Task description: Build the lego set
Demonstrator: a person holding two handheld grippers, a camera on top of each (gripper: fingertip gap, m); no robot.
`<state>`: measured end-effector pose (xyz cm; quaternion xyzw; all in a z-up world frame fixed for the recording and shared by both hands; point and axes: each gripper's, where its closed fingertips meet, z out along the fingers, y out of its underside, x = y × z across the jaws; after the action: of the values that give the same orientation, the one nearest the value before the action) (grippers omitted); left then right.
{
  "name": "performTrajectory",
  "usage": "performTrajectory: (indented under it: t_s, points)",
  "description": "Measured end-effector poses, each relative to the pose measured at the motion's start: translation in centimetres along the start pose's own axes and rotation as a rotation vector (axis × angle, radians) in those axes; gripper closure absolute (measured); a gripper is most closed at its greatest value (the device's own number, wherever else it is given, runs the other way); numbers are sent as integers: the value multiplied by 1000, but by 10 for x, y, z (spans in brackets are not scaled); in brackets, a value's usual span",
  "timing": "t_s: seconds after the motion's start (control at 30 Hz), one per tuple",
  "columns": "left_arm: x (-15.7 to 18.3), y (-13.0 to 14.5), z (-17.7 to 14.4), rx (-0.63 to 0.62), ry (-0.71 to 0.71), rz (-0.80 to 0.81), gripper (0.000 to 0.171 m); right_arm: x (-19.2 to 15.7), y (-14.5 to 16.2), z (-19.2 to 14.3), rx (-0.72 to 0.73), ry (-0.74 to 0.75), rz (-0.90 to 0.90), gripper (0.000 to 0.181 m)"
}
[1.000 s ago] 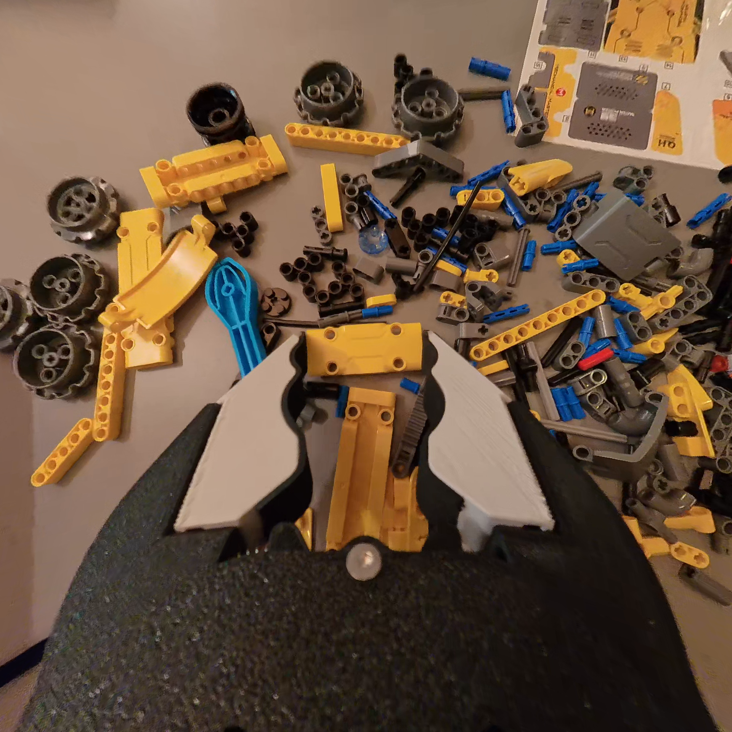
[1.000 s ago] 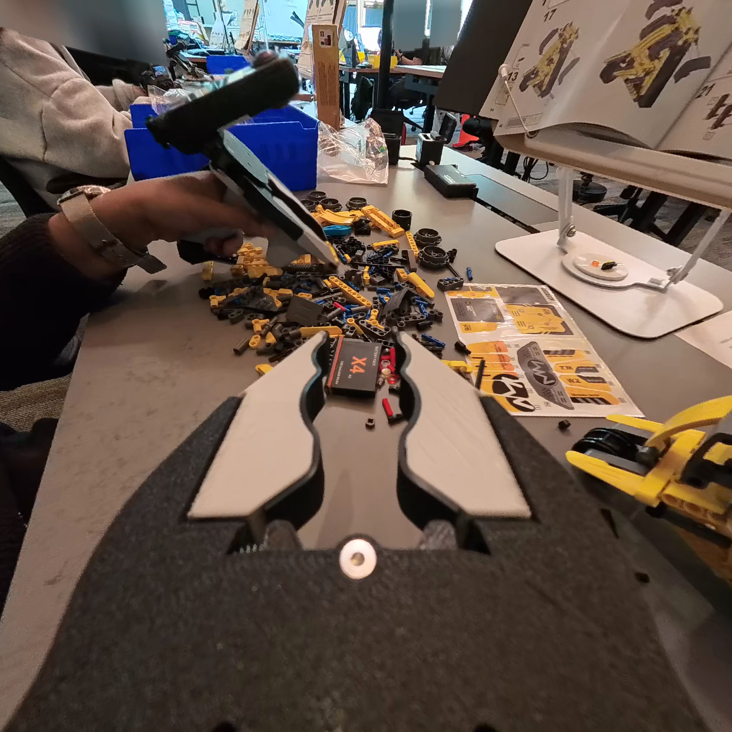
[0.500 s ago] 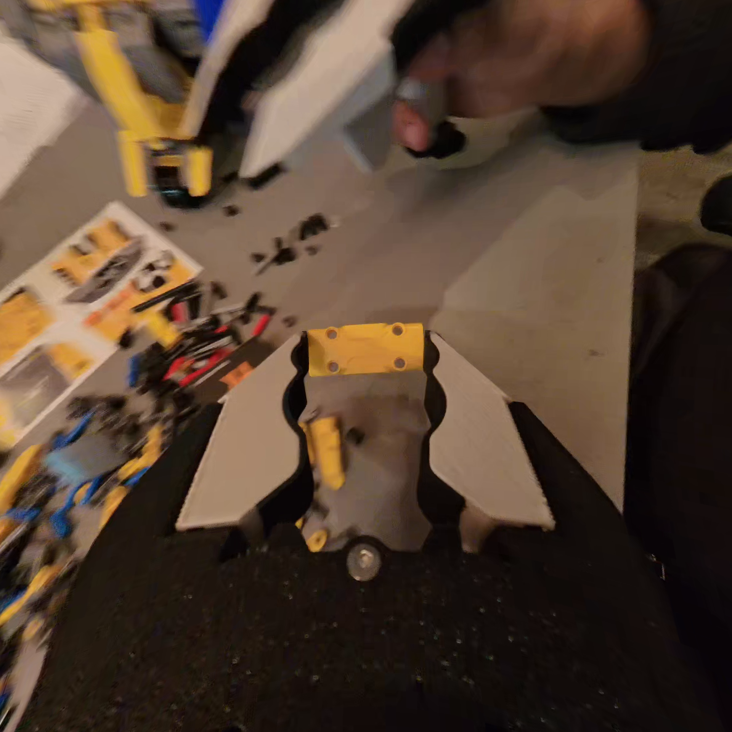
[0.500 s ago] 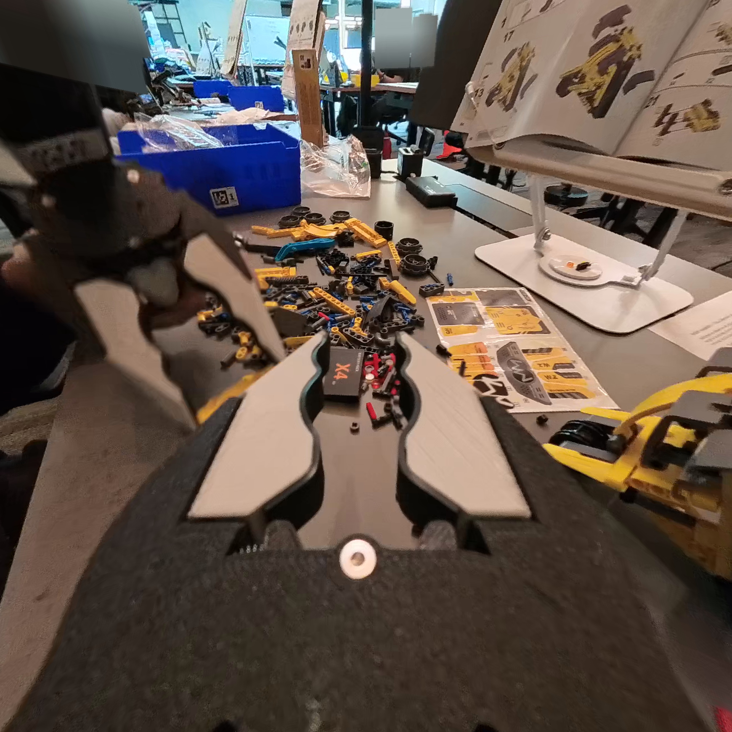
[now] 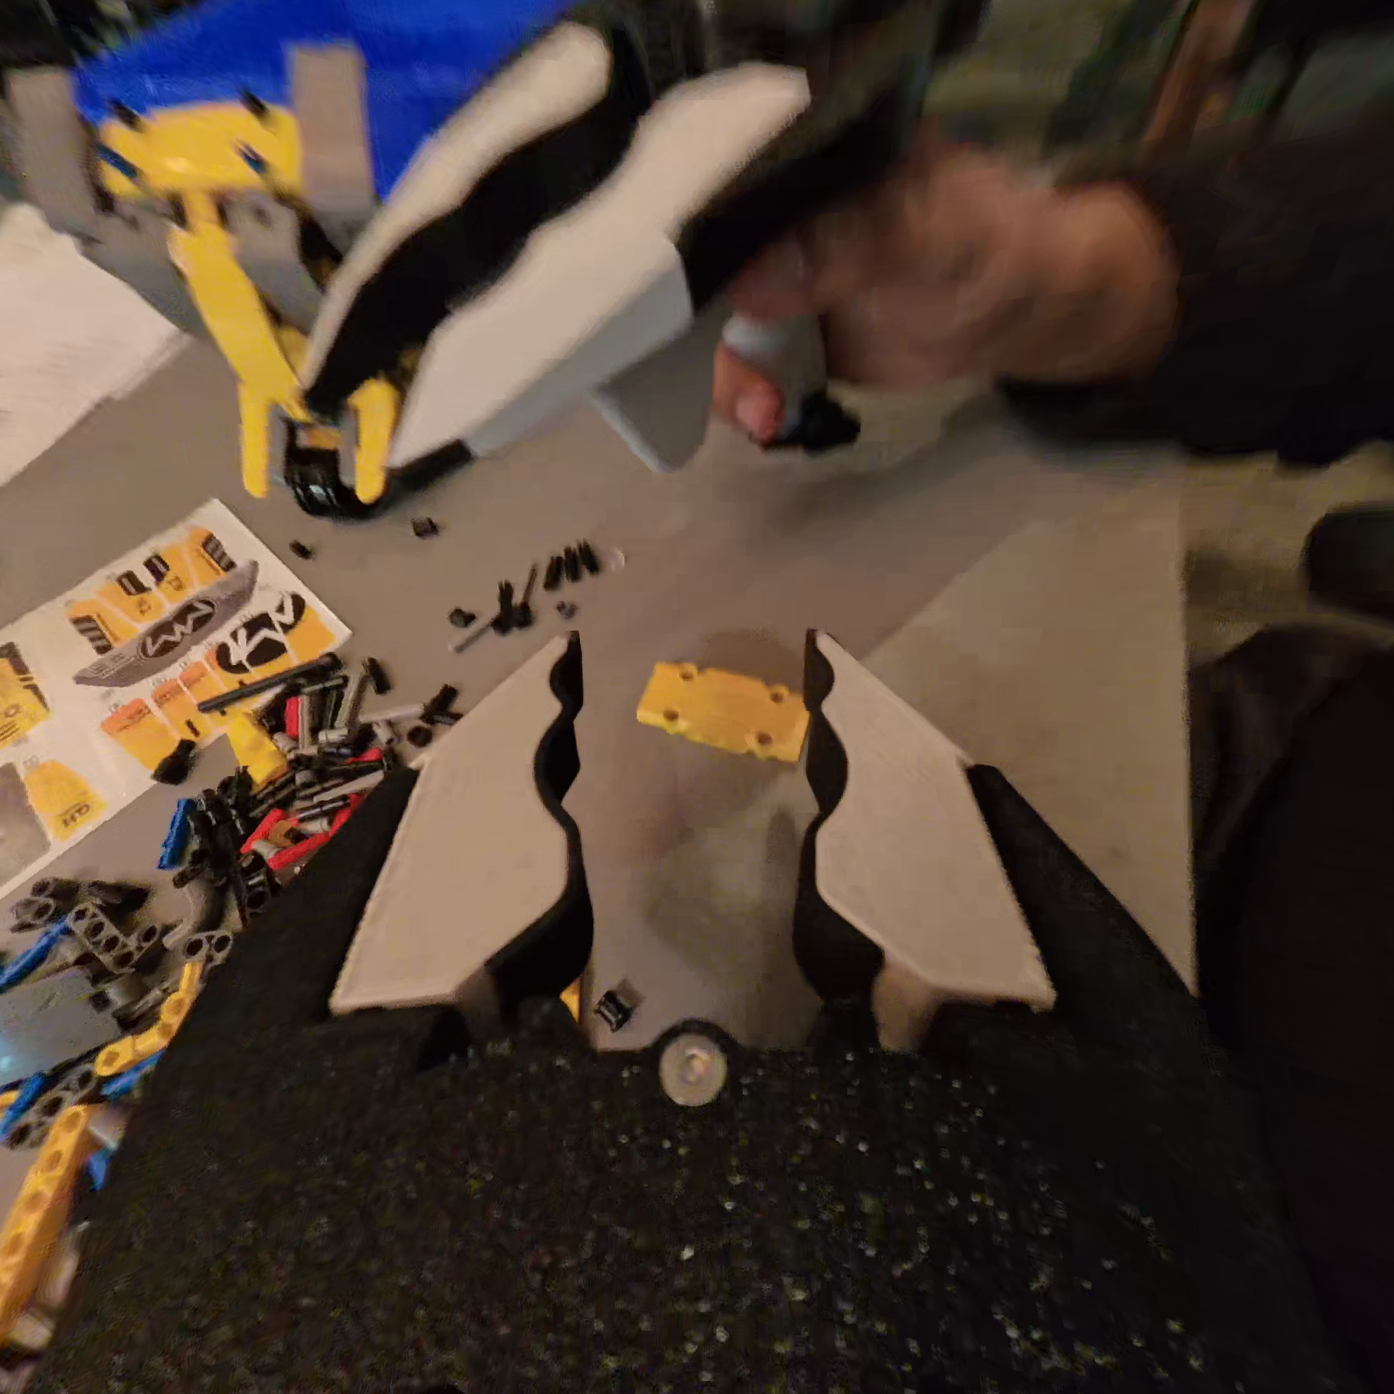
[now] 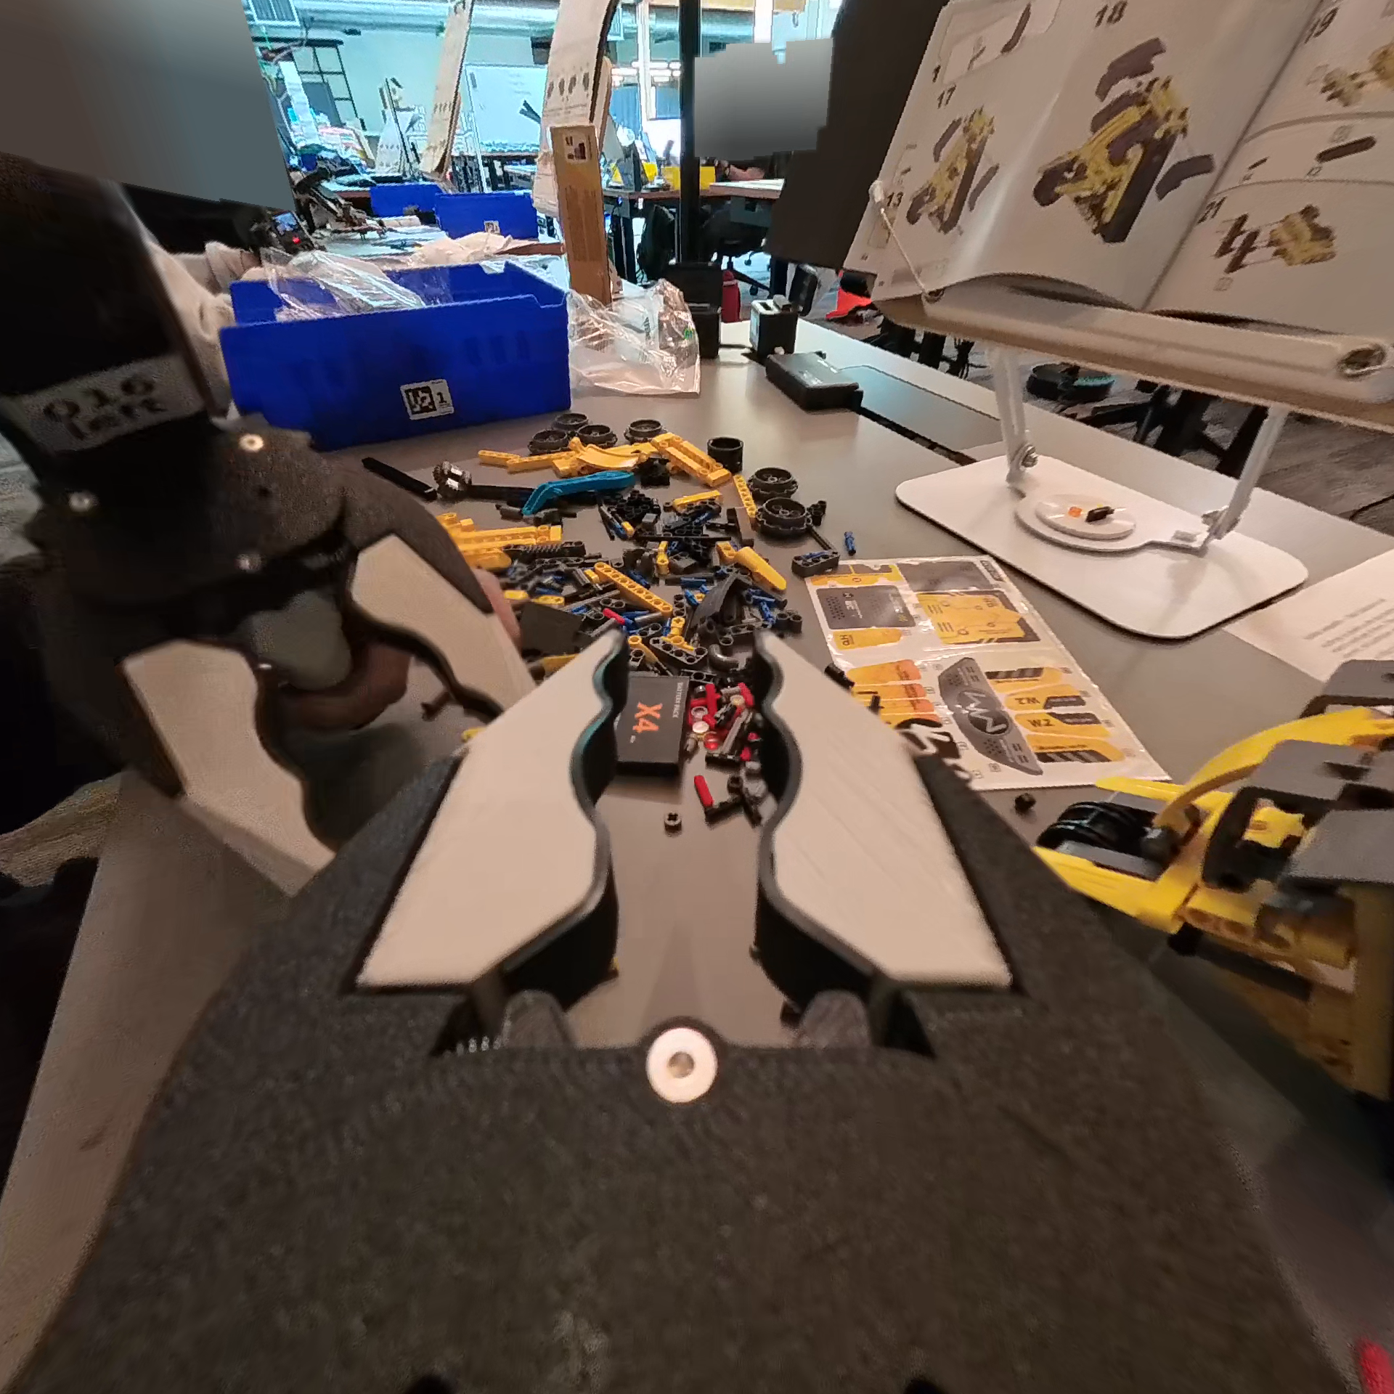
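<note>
My left gripper (image 5: 692,637) is open over a bare patch of the grey table. A flat yellow panel (image 5: 720,709) with holes lies loose between its fingertips, close to the right finger and apart from the left one. My right gripper (image 6: 690,649) is open and empty, low over the table near a black battery box (image 6: 650,724). The partly built yellow and grey model (image 6: 1245,867) stands just to its right. In the left wrist view the right gripper (image 5: 362,419) is blurred, next to the model (image 5: 249,302). The left gripper (image 6: 407,762) shows at the left of the right wrist view.
A pile of loose yellow, black, blue and red parts (image 6: 641,543) covers the table middle, with wheels behind. A sticker sheet (image 6: 965,649) lies beside it. A blue bin (image 6: 400,354) stands at the back. An instruction booklet (image 6: 1131,151) rests on a white stand.
My left gripper carried the yellow panel from the parts pile to the bare table and has opened, letting it go. My right gripper has stayed open and shifted slightly.
</note>
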<state>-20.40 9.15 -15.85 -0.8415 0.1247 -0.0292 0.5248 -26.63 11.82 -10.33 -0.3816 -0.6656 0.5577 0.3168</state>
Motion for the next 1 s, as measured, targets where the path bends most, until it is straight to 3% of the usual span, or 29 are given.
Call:
performTrajectory:
  t_s: [0.1,0.17,0.23,0.37,0.43,0.5,0.6,0.7,1.0]
  points:
    - [-12,-22,-20,205,-23,-100,114,2,-5,-3,19,11,-6,149]
    - [-23,-27,-27,271,-89,-122,114,2,-6,-3,29,7,1,149]
    - [-37,-27,-31,284,-183,-127,114,1,-6,-3,29,4,14,148]
    - [-60,-15,-32,223,-348,-82,114,4,-2,1,15,39,14,125]
    - [-67,-12,-35,206,-405,-61,114,11,-2,2,1,145,-125,112]
    - [-69,-12,-36,209,-413,-65,114,14,-7,-2,2,263,-311,111]
    - [-72,-18,-44,255,-424,-73,118,-8,-5,2,-7,221,-434,120]
    - [-69,-23,-49,297,-402,-78,122,-19,-4,5,17,150,-358,141]
    - [-72,-27,-52,333,-394,-109,127,-19,-1,5,35,20,-102,137]
